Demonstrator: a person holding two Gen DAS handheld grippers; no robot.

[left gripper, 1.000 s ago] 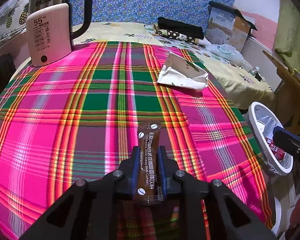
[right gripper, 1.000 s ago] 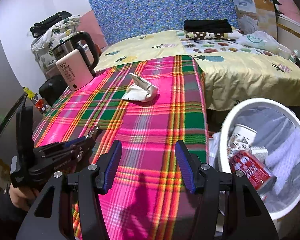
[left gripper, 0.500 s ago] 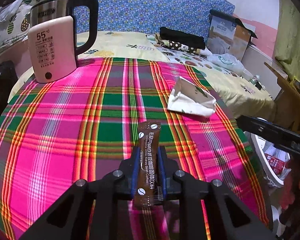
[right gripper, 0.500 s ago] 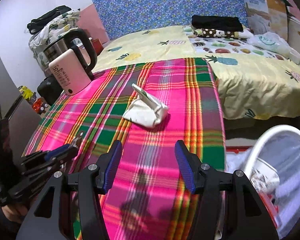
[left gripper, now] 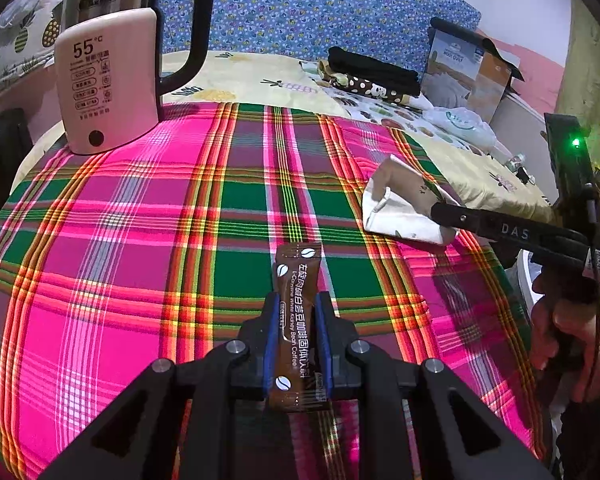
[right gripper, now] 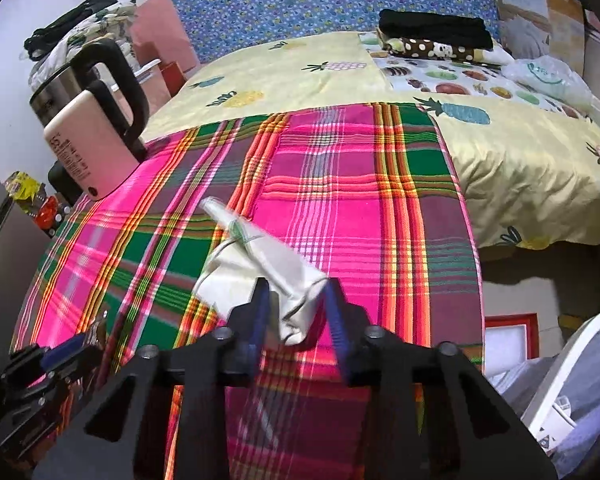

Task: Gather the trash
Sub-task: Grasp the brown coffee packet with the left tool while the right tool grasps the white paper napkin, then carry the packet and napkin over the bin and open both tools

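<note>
My left gripper [left gripper: 297, 322] is shut on a brown coffee sachet [left gripper: 298, 320], held upright above the plaid tablecloth [left gripper: 140, 240]. A crumpled white paper wrapper [right gripper: 260, 272] lies on the cloth near its right edge; it also shows in the left wrist view [left gripper: 400, 208]. My right gripper [right gripper: 298, 308] is open, its blue pads on either side of the wrapper's near end. Its finger [left gripper: 500, 228] reaches over the wrapper in the left wrist view. A white trash bin [right gripper: 572, 392] stands beside the table at lower right.
A pink and steel electric kettle [left gripper: 112, 72] stands at the cloth's far left corner. Behind the table is a bed with a yellow pineapple sheet [right gripper: 300, 72], folded clothes [right gripper: 432, 36] and a cardboard box [left gripper: 472, 72].
My right gripper has moved from over the bin to the white wrapper, and its jaws now straddle it and stand narrower. My left gripper still holds the sachet and has drifted towards the kettle side.
</note>
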